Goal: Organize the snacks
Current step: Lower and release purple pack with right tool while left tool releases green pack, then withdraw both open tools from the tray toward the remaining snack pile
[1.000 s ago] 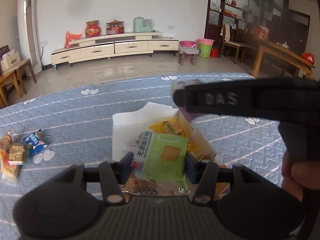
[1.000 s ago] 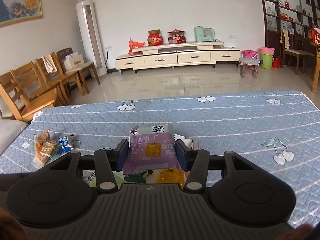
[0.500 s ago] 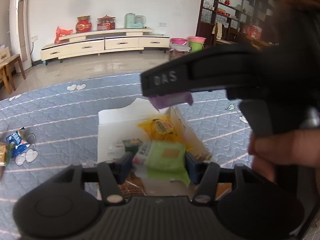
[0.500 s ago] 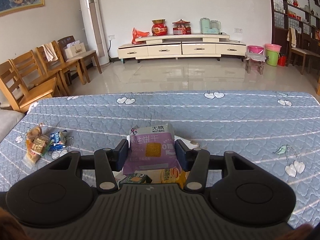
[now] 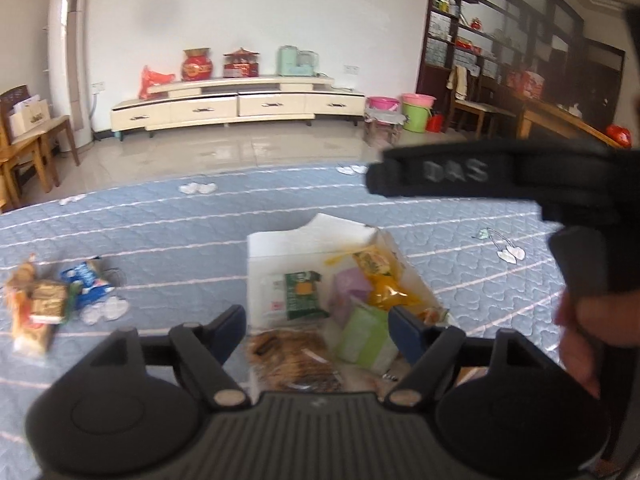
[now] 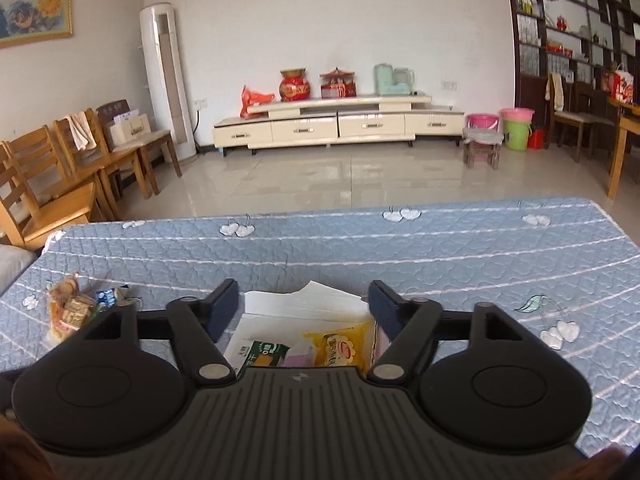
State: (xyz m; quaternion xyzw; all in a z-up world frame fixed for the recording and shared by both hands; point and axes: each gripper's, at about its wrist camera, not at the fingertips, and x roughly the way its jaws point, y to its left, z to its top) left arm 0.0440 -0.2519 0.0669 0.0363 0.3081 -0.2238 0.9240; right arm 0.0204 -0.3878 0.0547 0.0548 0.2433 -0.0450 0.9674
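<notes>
A white cardboard box (image 5: 280,252) lies open on the blue quilted table. In it lie a light green packet (image 5: 366,336), a purple packet (image 5: 350,290), a dark green packet (image 5: 302,294), a yellow packet (image 5: 382,280) and a brown packet (image 5: 292,354). My left gripper (image 5: 316,326) is open and empty just above the box's near end. My right gripper (image 6: 304,300) is open and empty above the box (image 6: 304,306); the purple packet (image 6: 300,358) lies below it beside the yellow packet (image 6: 340,346). The right gripper's side shows in the left wrist view (image 5: 460,172).
A small pile of loose snacks (image 5: 44,300) lies on the table to the left of the box, also in the right wrist view (image 6: 76,308). Wooden chairs (image 6: 60,184) stand beyond the table's left edge. A TV cabinet (image 6: 340,124) stands by the far wall.
My left gripper has opened and the light green packet now lies in the box. My right gripper has opened and the purple packet has dropped into the box.
</notes>
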